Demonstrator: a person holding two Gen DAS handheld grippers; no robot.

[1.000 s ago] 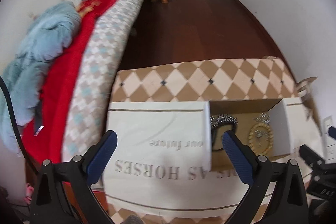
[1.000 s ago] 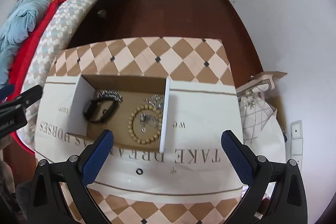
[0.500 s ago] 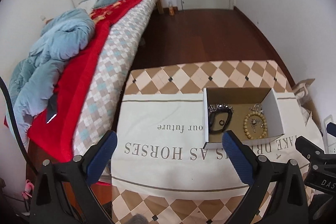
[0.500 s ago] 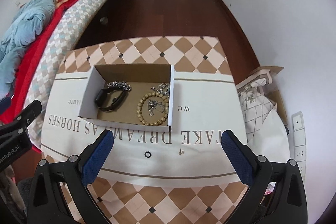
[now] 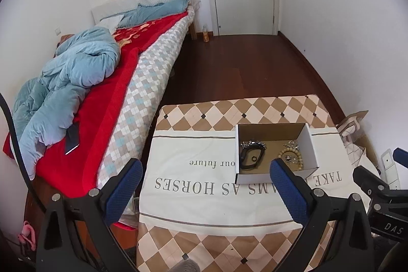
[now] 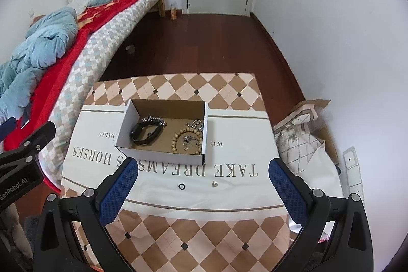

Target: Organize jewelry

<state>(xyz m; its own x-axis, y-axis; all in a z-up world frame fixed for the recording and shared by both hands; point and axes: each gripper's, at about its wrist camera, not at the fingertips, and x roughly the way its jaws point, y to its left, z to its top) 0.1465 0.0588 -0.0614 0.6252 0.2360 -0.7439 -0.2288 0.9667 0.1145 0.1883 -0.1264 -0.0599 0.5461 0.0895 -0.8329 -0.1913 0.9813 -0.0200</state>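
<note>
The small black ring (image 6: 181, 186) lies on the white cloth (image 6: 229, 190) just ahead of the right gripper (image 6: 201, 191), a little left of its centre line, with a tiny earring (image 6: 215, 184) beside it. Beyond both sits the box (image 6: 163, 157) holding the other jewelry. The left gripper (image 5: 206, 185) is farther off. Both grippers are spread wide, holding nothing.

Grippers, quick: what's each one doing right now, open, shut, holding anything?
Left gripper: open, holding nothing, raised above the cloth.
Right gripper: open, holding nothing, above the small ring.
</note>
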